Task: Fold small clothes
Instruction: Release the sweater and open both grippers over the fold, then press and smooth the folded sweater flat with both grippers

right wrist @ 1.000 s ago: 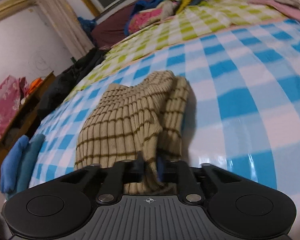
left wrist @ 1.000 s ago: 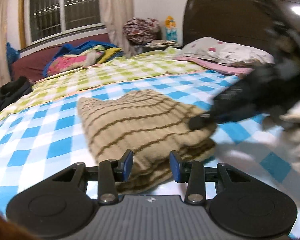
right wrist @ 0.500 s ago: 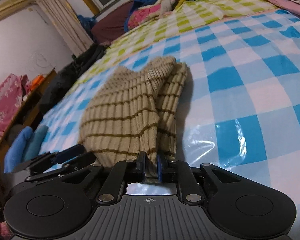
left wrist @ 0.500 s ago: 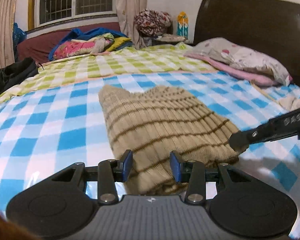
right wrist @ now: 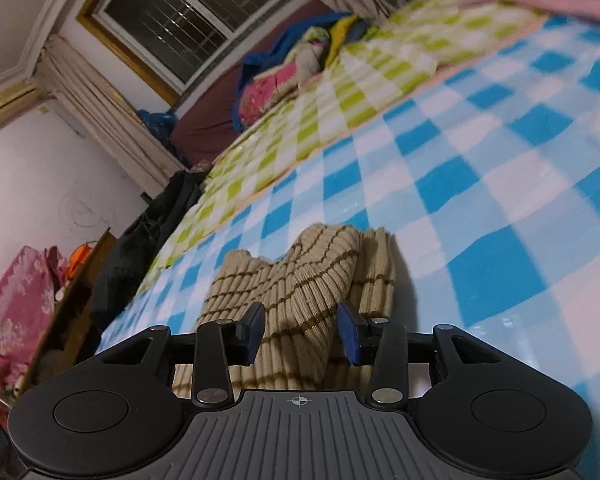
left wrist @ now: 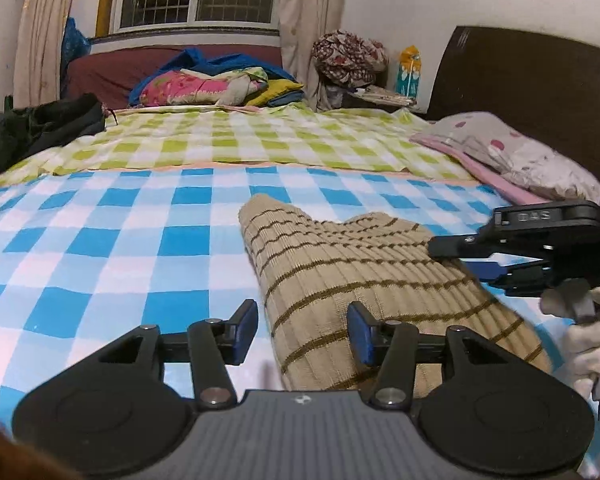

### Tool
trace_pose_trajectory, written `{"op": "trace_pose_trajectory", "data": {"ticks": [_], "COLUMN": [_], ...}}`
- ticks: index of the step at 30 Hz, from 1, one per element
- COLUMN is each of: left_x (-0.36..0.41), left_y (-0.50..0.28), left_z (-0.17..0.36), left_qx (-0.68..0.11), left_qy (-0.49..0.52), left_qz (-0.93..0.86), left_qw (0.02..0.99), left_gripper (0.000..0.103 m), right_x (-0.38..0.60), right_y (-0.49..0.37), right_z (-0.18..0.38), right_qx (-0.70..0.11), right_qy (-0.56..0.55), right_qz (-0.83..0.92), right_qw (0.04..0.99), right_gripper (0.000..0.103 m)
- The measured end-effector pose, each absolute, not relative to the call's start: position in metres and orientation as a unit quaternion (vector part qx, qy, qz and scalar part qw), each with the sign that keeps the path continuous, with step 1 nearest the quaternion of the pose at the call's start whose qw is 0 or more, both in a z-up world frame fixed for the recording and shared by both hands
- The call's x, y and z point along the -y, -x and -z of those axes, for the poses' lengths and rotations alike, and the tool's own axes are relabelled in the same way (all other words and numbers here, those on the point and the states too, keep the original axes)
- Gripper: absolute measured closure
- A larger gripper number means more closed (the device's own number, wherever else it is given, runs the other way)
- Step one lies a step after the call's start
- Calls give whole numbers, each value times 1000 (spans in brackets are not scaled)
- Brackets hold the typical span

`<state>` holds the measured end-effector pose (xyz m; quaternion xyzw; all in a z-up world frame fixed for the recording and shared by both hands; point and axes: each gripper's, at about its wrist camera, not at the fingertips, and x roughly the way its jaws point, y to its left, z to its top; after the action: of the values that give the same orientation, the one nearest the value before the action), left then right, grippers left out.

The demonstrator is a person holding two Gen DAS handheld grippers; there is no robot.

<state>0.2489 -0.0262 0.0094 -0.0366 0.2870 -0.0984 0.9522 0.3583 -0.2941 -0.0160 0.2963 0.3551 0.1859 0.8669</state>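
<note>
A beige ribbed garment with brown stripes (left wrist: pixel 360 276) lies folded on the blue-and-white checked sheet (left wrist: pixel 112 248). My left gripper (left wrist: pixel 302 330) is open just above its near edge, holding nothing. My right gripper (right wrist: pixel 300 330) is open, its fingers standing either side of a raised fold of the garment (right wrist: pixel 300 280) without pinching it. In the left wrist view the right gripper (left wrist: pixel 476 258) comes in from the right over the garment's right side, held by a white-gloved hand (left wrist: pixel 584 332).
A green-checked sheet (left wrist: pixel 240 140) covers the far part of the bed. Pillows (left wrist: pixel 512 152) lie by the dark headboard (left wrist: pixel 540 80). A heap of bright bedding (left wrist: pixel 212 84) sits under the window. Dark clothes (left wrist: pixel 40 124) lie at the left edge.
My right gripper was shut on the garment's fold; it has opened and let go. My left gripper stayed open and swung left, so the garment now sits right of centre.
</note>
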Motion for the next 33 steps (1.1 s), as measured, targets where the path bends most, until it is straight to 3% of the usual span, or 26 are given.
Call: {"op": "trace_pose_trajectory", "data": {"ticks": [2,4,9,15,23,29,33], "left_x": [30,33,34,45,54,58,55], "left_y": [-250,-249,-243,-251,-247,-238,-234], "left_z": [-9,-10,-17,-2,3,9,-4], "left_qx": [-286,-284,-265,-287,-308,-317,-301], "left_qy": [21,13,17,7,-24,-40,-26], "left_qz": [97,95,100,91,79,74,74], "left_qw": [953,954,959,954,948,945,950], "left_gripper": [46,46,46,41,41,41,41], "right_x": [291,293,304,303,300,305,307], "right_y": [-362,-359,-331,-326,-336,-338,-334], "right_z": [21,17,-8,22,16,14,7], "right_qx": [-365,-359,-330,-365,-334,-337,-323], "right_qy": [-294,-294,-273,-249,-240,-244,-244], "right_qz": [-181,-183,-193,-151,-161,-165,-164], "right_qw": [864,867,883,884,897,894,900], "right_gripper": [65,85,89,88,85,78,68]}}
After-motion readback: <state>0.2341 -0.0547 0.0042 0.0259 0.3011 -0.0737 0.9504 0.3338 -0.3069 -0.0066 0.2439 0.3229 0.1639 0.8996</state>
